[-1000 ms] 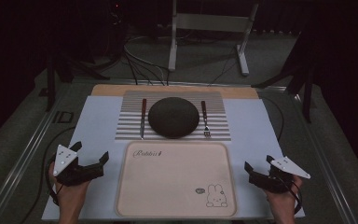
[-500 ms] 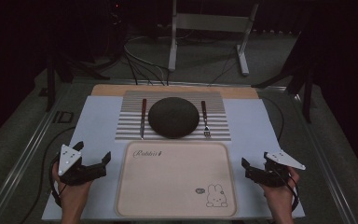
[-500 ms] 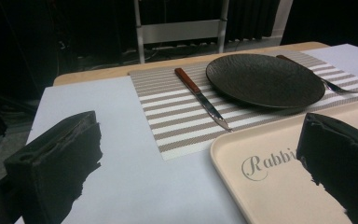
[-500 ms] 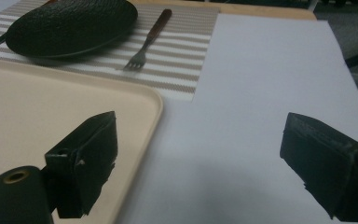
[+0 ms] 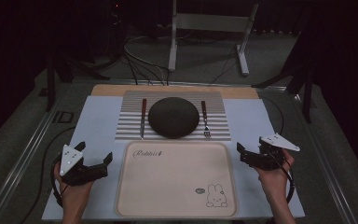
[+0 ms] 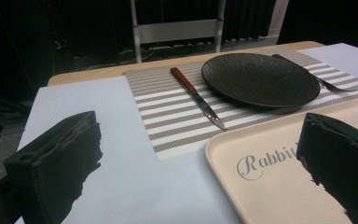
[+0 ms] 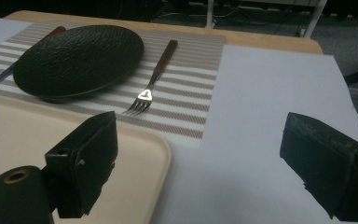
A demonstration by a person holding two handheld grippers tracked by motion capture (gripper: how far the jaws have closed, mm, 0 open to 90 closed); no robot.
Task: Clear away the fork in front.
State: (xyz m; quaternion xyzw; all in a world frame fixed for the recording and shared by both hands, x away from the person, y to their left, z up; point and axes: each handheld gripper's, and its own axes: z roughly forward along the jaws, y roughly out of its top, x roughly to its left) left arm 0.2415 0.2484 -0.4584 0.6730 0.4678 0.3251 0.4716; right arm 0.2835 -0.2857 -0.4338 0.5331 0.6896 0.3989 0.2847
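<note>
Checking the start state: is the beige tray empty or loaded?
Empty. The beige tray shows bare surface apart from its printed word and rabbit; the plate, knife and fork lie on the striped mat beyond.

both hands hold their tools low, left tool (image 5: 95,161) and right tool (image 5: 243,154) gaping wide.

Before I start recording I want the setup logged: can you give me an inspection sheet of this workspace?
Surface: white table sheet with a striped placemat.
Job's things: beige tray nearest, bare; black plate, knife on its left, fork on its right.
Clutter: nothing seen.
Grippers: left gripper and right gripper open, empty, flanking the tray.
Cables: one trails from each gripper; more on the floor behind.
Surroundings: dark room, metal stand beyond.
</note>
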